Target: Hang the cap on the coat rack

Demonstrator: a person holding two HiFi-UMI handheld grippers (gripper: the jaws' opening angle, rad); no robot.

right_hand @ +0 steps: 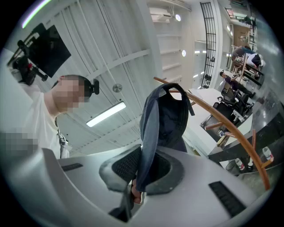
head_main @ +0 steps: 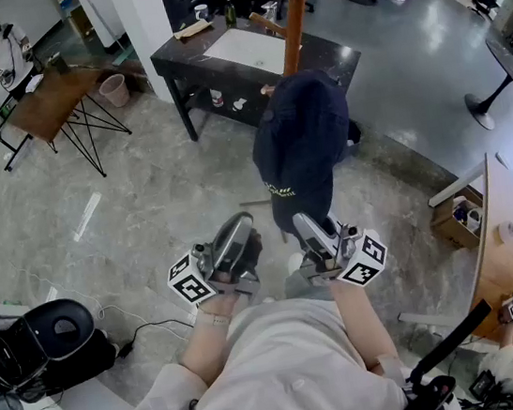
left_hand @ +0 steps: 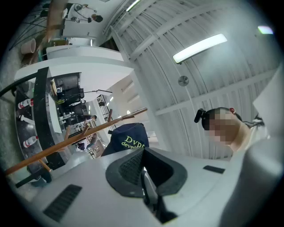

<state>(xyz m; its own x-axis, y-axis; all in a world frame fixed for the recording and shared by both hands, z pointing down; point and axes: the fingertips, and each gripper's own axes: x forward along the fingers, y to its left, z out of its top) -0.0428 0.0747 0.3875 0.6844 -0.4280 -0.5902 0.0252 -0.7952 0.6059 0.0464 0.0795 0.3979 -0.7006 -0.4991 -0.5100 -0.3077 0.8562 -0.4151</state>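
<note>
Cap: navy, frame centre, crown beside the coat rack pole; cannot tell if it is seated on a peg.
Right tongs: clenched on the cap's lower edge.
Left tongs: closed, empty.
Handling: lift the cap's opening over a peg and confirm the catch before releasing.

Navy cap hangs against wooden coat rack pole, brim end down. Right gripper touches the cap's lower edge. Left gripper sits just beside it, apart from the cap. Dark table stands behind the rack. Grey marbled floor.
</note>
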